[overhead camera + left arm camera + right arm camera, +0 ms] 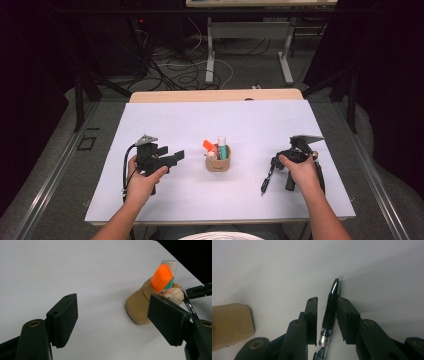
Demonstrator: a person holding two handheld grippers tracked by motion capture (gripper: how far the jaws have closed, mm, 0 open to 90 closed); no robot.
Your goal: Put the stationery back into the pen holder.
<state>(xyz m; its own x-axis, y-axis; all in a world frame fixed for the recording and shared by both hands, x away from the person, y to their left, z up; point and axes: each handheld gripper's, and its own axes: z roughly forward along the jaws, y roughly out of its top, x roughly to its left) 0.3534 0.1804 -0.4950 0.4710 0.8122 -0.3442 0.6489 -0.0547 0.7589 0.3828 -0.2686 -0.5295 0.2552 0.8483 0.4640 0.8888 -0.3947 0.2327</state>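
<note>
Right gripper jaws straddle a black ballpoint pen, seemingly not yet pinching; left gripper spread, tan holder at two o'clock.

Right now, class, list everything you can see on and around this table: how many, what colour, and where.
Table: one, white top, centre.
Holder: one, tan, mid-table.
Orange-capped item: one, in the holder.
White-capped tube: one, teal body, upright in the holder.
Pale pink figure: one, in the holder.
Pen: one, black, lying on the table between the right jaws.
Desk frame: one, grey legs, behind the table.
Cables: several, on the floor.
Left gripper: black, jaws open, pointing at the holder.
Right gripper: black, jaws nearly closed around the pen.
Hands: two.
</note>
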